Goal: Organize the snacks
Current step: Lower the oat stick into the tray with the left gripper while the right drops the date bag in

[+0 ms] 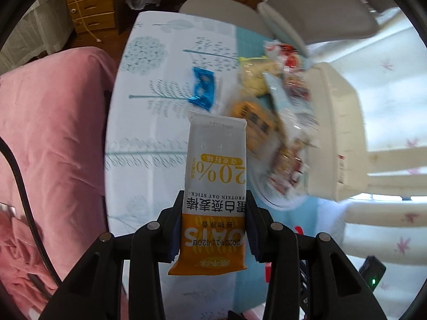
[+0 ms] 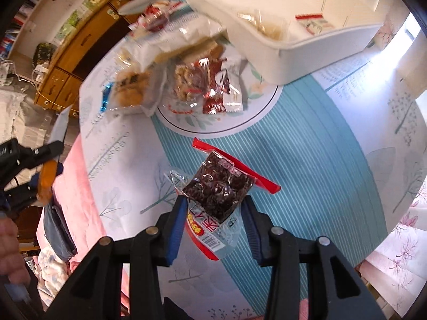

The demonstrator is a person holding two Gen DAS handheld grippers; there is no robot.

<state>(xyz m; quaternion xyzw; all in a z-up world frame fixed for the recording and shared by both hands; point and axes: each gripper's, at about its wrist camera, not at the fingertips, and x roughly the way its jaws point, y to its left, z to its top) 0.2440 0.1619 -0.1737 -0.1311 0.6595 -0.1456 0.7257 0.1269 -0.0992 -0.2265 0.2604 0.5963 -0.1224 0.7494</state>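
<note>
The teal striped middle of the patterned table [image 2: 307, 144] lies bare, open for passage; the loose pile of clear and red snack packets [image 2: 197, 85] crowds the round white plate [image 2: 261, 117]; the white plastic basket [image 2: 307, 40] walls off the far side.

Your left gripper [image 1: 213, 208] is a matte black frame: two broad angled arms fan out from the bottom of the view, each with a slot cut through it, and four round silver pivot pins sit in a row across the linkage. Its fingers [image 1: 174, 229] are black outside with dark blue pads on the inner faces. Your right gripper [image 2: 212, 208] has the same black arms, slots and silver pins, and its pads [image 2: 177, 229] are a brighter blue. In the right wrist view your hand [image 2: 10, 250] shows bare at the left edge, no sleeve visible.
</note>
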